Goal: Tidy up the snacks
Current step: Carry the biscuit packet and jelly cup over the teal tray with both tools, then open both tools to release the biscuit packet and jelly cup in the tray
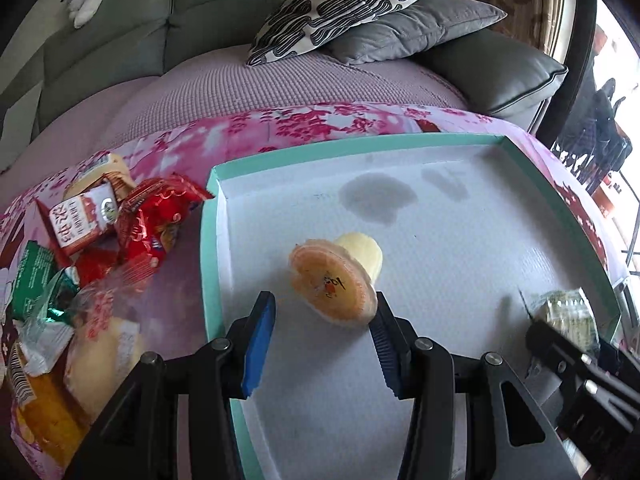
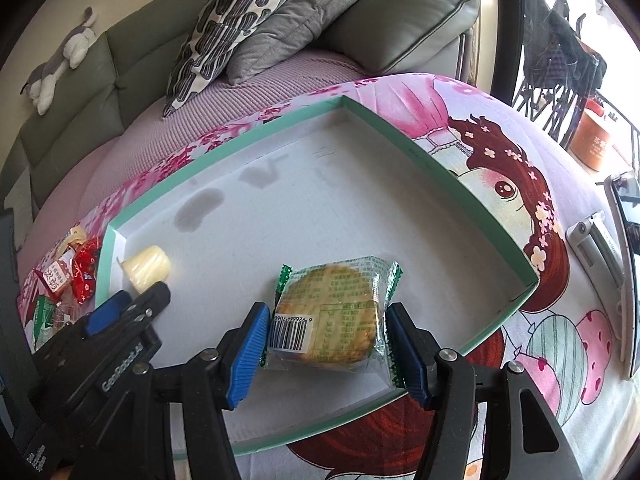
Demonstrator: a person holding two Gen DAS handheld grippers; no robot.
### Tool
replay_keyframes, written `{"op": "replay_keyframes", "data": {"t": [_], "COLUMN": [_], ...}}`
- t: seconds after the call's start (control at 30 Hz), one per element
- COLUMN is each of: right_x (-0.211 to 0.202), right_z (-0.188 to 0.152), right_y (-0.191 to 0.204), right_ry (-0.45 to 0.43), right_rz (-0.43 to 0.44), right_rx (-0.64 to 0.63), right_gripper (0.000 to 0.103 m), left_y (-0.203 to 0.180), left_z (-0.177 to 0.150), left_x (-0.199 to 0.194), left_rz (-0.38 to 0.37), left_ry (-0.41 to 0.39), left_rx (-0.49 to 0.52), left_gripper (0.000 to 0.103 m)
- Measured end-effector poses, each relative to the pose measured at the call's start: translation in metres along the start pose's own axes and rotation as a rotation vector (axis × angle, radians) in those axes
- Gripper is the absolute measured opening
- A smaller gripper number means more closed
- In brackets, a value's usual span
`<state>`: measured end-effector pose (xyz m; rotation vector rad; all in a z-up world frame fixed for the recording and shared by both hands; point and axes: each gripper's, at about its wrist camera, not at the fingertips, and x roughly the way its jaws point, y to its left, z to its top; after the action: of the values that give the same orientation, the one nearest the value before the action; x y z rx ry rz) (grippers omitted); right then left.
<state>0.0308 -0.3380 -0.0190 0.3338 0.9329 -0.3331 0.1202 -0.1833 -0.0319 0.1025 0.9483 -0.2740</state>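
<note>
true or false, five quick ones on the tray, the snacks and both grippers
1. The jelly cup lies inside the tray. True.
2. The left hand-held gripper is clamped shut on the cup. False: its jaws are open, only the right pad is at the cup.
3. The cookie pack sits between the right hand-held gripper fingers. True.
4. The snack pile is in the tray. False: it lies outside, left of the tray.
5. The tray floor is spotless. False: it has dark stains.
</note>
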Motion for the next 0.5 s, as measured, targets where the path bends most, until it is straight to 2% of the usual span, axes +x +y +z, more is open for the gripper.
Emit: {"op": "replay_keyframes", "data": {"t": [0.37, 0.5], "right_x": [-0.001, 0.001], "right_z": [-0.001, -0.001], "right_y": [0.003, 0.005], "right_ry": [-0.004, 0.001], "right_rz": [-0.01, -0.01], "right_rx": [-0.015, -0.032], "right_gripper": [0.065, 0.073], "left_y": [0.02, 0.017], "left_z": [-0.007, -0.008], "left_x": [-0.008, -0.01], "left_rz": [-0.001, -0.002], "left_ry": [0.01, 0.015], "left_rx": [-0.004, 0.002], "left_gripper": [0.049, 0.052]}}
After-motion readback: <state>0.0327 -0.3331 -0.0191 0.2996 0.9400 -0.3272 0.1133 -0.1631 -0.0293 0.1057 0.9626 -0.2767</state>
